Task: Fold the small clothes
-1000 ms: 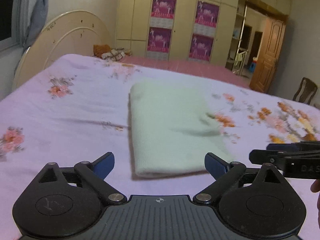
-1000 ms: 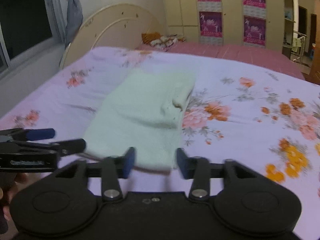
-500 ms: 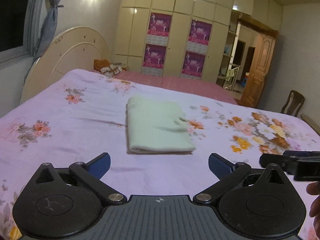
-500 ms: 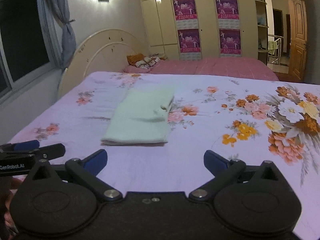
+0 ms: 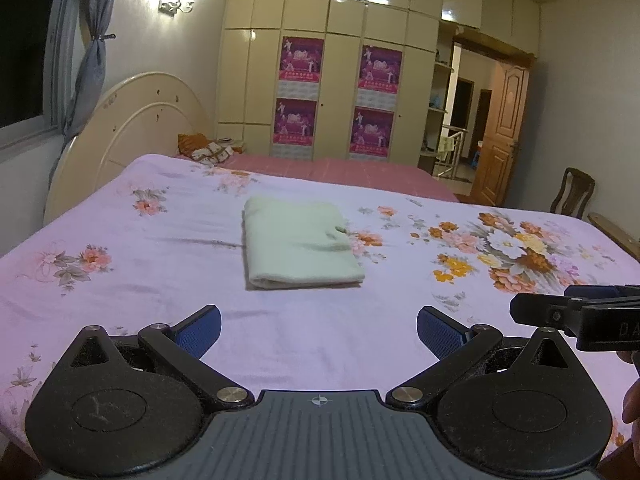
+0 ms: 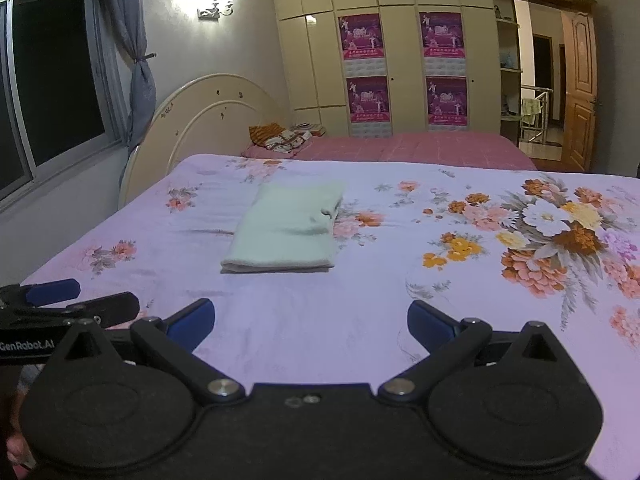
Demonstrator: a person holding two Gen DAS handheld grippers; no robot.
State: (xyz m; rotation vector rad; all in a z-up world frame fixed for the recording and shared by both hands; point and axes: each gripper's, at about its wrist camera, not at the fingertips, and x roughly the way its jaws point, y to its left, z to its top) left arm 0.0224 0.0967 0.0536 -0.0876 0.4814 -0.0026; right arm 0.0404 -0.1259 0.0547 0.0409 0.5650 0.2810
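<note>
A pale green garment (image 5: 298, 246) lies folded into a flat rectangle on the lilac floral bedsheet (image 5: 120, 280); it also shows in the right wrist view (image 6: 288, 230). My left gripper (image 5: 318, 330) is open and empty, held back from the garment's near edge. My right gripper (image 6: 310, 322) is open and empty, also short of the garment. Each gripper shows at the edge of the other's view: the right gripper (image 5: 576, 312) and the left gripper (image 6: 68, 304).
A cream headboard (image 5: 132, 132) stands at the bed's left end. A pink cover (image 5: 340, 168) and a bundle of cloth (image 5: 208, 148) lie at the far side. Wardrobes with posters stand behind, a wooden chair (image 5: 572, 196) and a door to the right.
Both grippers have pulled back and up from the folded garment, which now looks smaller and farther. The right gripper's jaws have opened wide. The garment has stayed in place.
</note>
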